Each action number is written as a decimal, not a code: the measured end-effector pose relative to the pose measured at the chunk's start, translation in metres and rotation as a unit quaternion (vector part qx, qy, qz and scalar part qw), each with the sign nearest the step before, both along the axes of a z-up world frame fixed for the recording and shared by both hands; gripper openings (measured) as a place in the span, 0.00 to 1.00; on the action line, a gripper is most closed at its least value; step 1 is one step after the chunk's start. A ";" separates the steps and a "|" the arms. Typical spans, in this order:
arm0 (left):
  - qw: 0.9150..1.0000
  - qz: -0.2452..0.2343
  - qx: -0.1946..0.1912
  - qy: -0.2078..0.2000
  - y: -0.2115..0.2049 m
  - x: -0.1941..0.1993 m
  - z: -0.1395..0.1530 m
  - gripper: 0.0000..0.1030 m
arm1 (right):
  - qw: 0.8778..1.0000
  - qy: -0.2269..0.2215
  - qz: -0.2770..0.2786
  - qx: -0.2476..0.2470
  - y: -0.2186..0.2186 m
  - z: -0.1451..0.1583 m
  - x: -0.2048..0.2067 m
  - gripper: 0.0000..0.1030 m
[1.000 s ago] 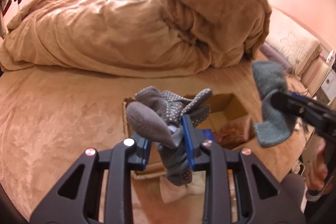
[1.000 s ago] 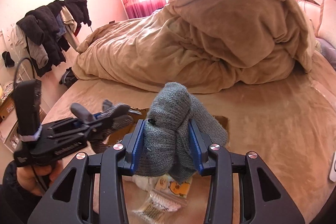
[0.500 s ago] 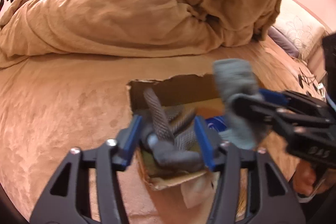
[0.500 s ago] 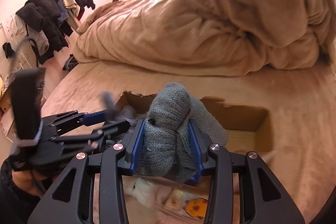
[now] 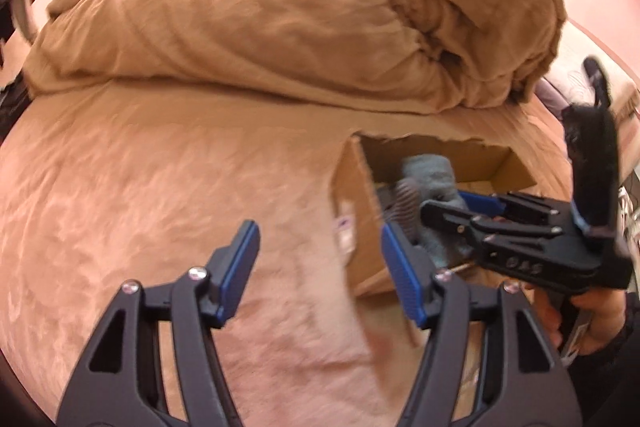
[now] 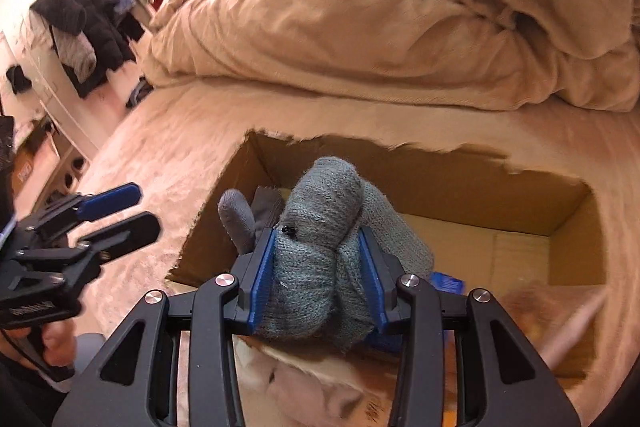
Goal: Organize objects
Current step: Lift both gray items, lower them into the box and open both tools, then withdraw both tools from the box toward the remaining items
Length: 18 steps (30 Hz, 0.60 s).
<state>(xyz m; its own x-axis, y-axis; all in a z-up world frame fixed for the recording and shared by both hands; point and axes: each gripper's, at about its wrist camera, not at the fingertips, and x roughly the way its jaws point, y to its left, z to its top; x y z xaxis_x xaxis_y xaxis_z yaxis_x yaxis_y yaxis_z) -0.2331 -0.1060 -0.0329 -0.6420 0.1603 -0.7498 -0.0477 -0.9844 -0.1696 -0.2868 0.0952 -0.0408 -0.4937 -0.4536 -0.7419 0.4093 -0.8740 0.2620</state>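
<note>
An open cardboard box (image 5: pixel 354 195) (image 6: pixel 460 183) sits on the bed. My right gripper (image 6: pixel 316 275) is shut on a grey-green knitted sock (image 6: pixel 320 227) and holds it over the box; it shows from the side in the left wrist view (image 5: pixel 464 211). A grey dotted glove (image 6: pixel 240 217) (image 5: pixel 404 205) lies inside the box at its left end. My left gripper (image 5: pixel 320 267) is open and empty, to the left of the box above the bedsheet, and it also shows in the right wrist view (image 6: pixel 116 215).
A heaped tan duvet (image 5: pixel 300 19) lies behind the box. Dark clothes (image 6: pixel 100 7) hang at the far left. A blue packet (image 6: pixel 446 283) and other small items lie in the box. A white cloth (image 6: pixel 304 387) lies below my right gripper.
My left gripper has opened, dropped the grey glove into the box and pulled back to the left. My right gripper has moved down over the box with the sock still in it.
</note>
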 end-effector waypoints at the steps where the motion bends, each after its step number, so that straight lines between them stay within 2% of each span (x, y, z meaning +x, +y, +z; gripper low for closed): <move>1: 1.000 0.005 0.003 -0.003 -0.005 0.002 -0.002 0.63 | 1.000 -0.001 0.002 0.015 -0.008 -0.007 -0.001 0.41; 5: 1.000 0.019 0.013 -0.005 -0.018 0.016 -0.001 0.63 | 0.999 -0.008 0.004 0.038 -0.022 -0.022 -0.001 0.43; 11: 0.999 0.025 0.024 0.007 -0.017 0.037 0.019 0.63 | 0.999 0.009 -0.017 0.049 -0.011 0.001 0.011 0.52; 13: 0.999 0.021 0.026 0.016 -0.013 0.046 0.029 0.63 | 0.999 0.020 -0.020 0.043 -0.003 0.013 0.021 0.60; 14: 0.999 0.019 0.026 0.022 -0.010 0.053 0.035 0.63 | 0.999 0.024 -0.022 0.039 0.000 0.017 0.025 0.67; 15: 0.999 0.018 0.026 0.024 -0.008 0.057 0.039 0.63 | 0.999 0.030 -0.023 0.033 0.004 0.024 0.031 0.71; 18: 0.999 0.013 0.027 0.034 -0.002 0.073 0.053 0.63 | 0.998 0.038 -0.029 0.029 0.012 0.037 0.047 0.71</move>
